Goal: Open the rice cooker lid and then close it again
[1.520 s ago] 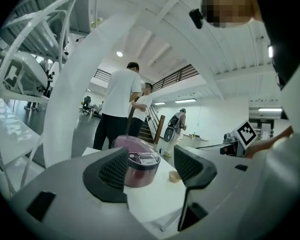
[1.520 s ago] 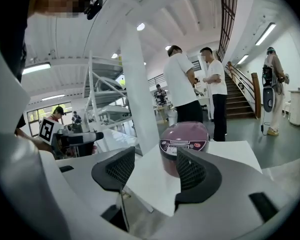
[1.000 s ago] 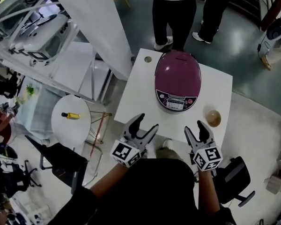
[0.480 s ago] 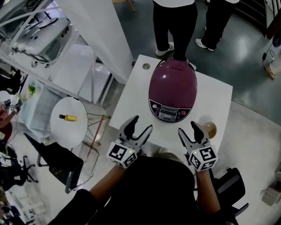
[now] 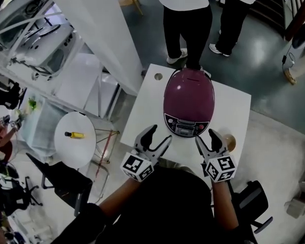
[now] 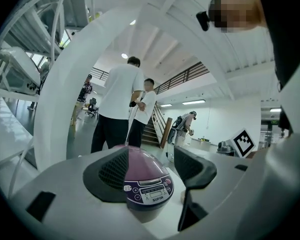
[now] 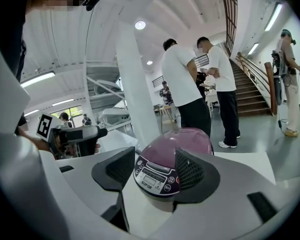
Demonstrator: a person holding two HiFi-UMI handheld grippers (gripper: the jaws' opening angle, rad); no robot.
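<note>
From my seat, the left gripper (image 5: 160, 134) hangs over the near edge of the white table (image 5: 142, 103), its fingers (image 6: 107, 170) spread wide with nothing between them but a sightline to the rice cooker (image 5: 189, 99). The cooker sits mid-table, purple lid shut, control panel facing me, so I judge the opening not yet begun. To its right, the right gripper (image 5: 207, 136) is likewise agape and empty, just short of the panel. My worry is the latch: if I shove at the front instead of pressing the release squarely, the whole cooker could skate toward the far edge. A small cup (image 5: 230, 142) sits just beside the right gripper, and a careless swing there would knock it. The cooker lies ahead of both pairs of fingers, centred between the two grippers, touching neither.
</note>
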